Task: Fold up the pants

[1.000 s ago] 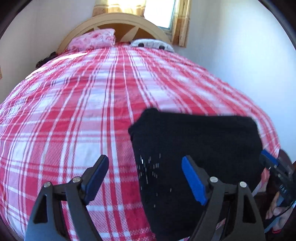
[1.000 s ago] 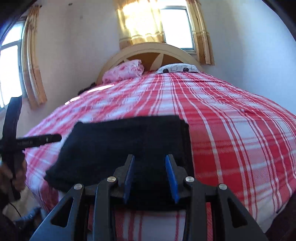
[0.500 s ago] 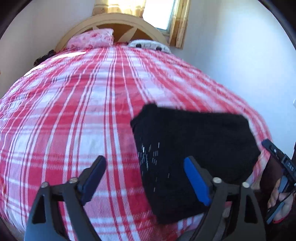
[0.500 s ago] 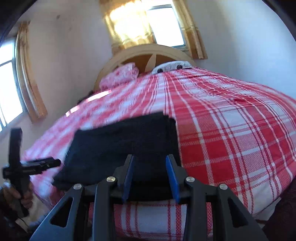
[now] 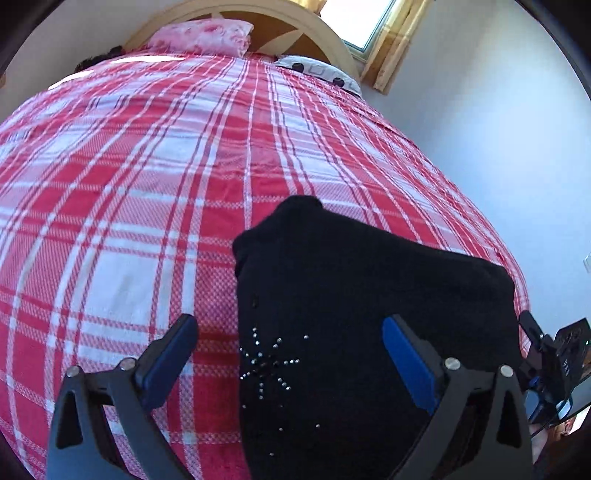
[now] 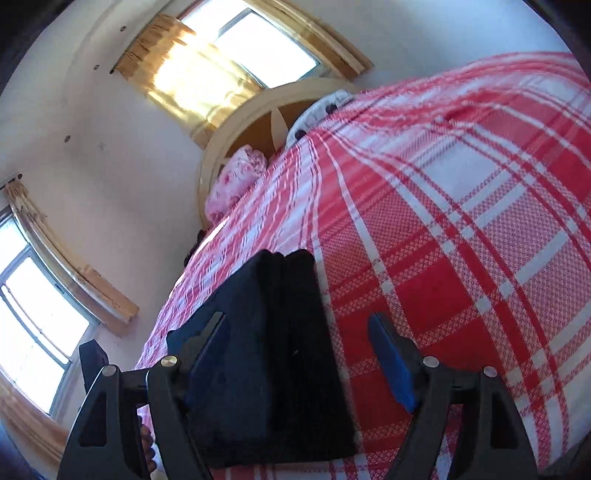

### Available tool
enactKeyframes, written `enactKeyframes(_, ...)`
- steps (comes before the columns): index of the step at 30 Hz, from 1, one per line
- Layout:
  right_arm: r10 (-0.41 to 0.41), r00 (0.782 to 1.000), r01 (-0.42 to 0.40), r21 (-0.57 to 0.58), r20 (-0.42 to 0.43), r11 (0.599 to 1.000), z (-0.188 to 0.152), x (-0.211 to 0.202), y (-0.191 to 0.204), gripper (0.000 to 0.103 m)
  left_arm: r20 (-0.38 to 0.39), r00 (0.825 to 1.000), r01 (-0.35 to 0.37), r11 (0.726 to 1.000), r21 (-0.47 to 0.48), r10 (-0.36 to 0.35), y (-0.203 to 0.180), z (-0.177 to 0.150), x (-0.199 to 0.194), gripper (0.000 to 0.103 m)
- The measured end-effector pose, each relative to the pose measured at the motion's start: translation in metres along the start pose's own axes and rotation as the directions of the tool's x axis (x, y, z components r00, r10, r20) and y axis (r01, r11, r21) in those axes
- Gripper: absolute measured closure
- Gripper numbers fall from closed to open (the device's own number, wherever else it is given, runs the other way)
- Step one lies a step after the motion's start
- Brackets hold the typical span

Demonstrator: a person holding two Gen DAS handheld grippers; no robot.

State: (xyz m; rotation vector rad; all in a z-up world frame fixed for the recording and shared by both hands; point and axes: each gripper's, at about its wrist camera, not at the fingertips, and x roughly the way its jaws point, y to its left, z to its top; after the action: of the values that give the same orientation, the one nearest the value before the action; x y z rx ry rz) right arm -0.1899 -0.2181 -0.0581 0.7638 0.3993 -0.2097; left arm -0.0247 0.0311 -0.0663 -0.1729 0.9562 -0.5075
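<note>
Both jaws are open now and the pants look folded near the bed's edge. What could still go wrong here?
The pants lie close to the bed edge, so a nudge might slide them off. The left gripper hangs open over them, and lowering could snag the studs. The right gripper straddles the folded edge and might ruffle the layers.

Matt black cloth pants with shiny studs lie on a coarse-woven plaid bedspread.

A red-and-white plaid bedspread covers the bed. At the head edge a pink floral pillow lies beside a white pillow with dark spots, both against an arched cream headboard. Behind the headboard is a window with a yellow curtain. A second window is on the side wall.
</note>
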Motion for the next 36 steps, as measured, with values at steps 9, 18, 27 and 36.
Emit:
enactKeyframes(9,-0.039,0.998,0.034,-0.077,-0.057,0.996,-0.024,0.003,0.025,0.025,0.009,1.0,-0.03,0.999,0.03,0.03,-0.005,-0.002,0.003,0.0)
enactKeyframes(18,-0.112,0.989,0.096,-0.155,-0.098,0.983,-0.028,0.01,0.037,0.024,-0.008,1.0,-0.028,0.998,0.052,0.028,-0.01,-0.007,0.002,0.0)
enactKeyframes(27,-0.186,0.974,0.15,-0.25,-0.129,0.957,-0.027,0.021,0.048,0.024,-0.057,0.998,-0.006,0.997,0.073,0.01,-0.02,-0.014,0.003,0.001)
enactKeyframes(36,-0.178,0.966,0.131,-0.237,-0.19,0.963,-0.028,0.024,0.048,0.043,-0.095,0.995,0.037,0.996,0.086,-0.029,-0.031,-0.016,0.003,0.024)
